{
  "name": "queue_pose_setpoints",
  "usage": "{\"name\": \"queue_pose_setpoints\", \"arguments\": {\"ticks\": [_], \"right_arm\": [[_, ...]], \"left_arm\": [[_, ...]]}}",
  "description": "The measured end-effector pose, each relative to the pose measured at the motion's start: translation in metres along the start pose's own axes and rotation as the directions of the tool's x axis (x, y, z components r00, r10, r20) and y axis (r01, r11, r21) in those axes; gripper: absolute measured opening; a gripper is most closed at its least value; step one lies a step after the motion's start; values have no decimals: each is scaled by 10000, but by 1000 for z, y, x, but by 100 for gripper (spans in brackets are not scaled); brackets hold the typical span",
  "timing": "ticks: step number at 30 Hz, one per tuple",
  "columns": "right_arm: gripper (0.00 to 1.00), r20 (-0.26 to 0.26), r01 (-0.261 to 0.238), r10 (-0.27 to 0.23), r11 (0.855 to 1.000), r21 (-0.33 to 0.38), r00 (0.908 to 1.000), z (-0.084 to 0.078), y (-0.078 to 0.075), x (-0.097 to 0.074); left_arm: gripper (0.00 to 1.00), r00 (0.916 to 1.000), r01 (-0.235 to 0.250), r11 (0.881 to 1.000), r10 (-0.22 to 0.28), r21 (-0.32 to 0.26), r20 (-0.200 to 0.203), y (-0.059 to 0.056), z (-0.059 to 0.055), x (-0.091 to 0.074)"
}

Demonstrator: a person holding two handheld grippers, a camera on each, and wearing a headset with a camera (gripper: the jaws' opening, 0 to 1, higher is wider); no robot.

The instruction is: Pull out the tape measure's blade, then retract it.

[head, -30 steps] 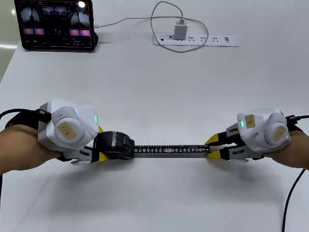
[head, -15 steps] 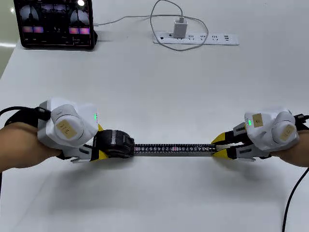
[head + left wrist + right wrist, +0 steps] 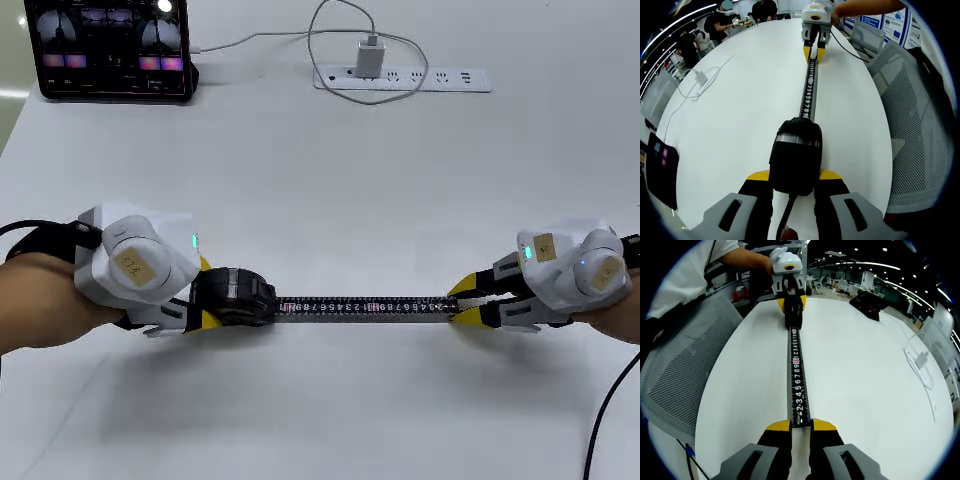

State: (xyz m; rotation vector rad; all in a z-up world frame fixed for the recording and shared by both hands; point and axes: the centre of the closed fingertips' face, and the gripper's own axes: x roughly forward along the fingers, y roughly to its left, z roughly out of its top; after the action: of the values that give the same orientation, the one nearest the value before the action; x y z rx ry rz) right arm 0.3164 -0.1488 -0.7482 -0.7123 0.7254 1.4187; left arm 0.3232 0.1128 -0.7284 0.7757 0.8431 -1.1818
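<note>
One tape measure point(image 3: 235, 297) lies on the white table point(image 3: 330, 180), stretched between two grippers. The left gripper point(image 3: 208, 295) is clamped on its black case, one yellow-tipped jaw on each side; the left gripper view shows the case point(image 3: 796, 150) wedged between the jaws of that gripper point(image 3: 796, 175). A single blade point(image 3: 365, 306) runs flat along the table from the case to the right gripper point(image 3: 462, 303), whose jaws are pinched on the blade's end. In the right gripper view the blade point(image 3: 797, 375) goes straight from that gripper point(image 3: 801, 425) to the other one point(image 3: 791, 302) at the far end. At the back of the table I count one tablet point(image 3: 110, 45) with a lit screen, one power strip point(image 3: 405, 78), one charger point(image 3: 370, 58) plugged into it, and one looped cable point(image 3: 325, 60). One mesh chair point(image 3: 910, 100) stands beside the table. The blade's tip is hidden between the right jaws, the rear of the case sits under the left gripper's body, the tablet is cut off at the top edge, and the blade's numbers are too small to read from above.
</note>
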Motion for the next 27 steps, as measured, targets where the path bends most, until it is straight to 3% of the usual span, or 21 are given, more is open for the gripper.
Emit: {"name": "queue_pose_setpoints", "arguments": {"ticks": [20,27], "right_arm": [[8,-368,55,-47,9998,208,9993,-19,-2,-14],[9,-388,83,-70,9994,330,9992,-21,-2,-10]], "left_arm": [[26,10000,-28,10000,28,9,-2,0,1,0],[27,10000,-55,10000,55,-80,35,0,2,1]]}}
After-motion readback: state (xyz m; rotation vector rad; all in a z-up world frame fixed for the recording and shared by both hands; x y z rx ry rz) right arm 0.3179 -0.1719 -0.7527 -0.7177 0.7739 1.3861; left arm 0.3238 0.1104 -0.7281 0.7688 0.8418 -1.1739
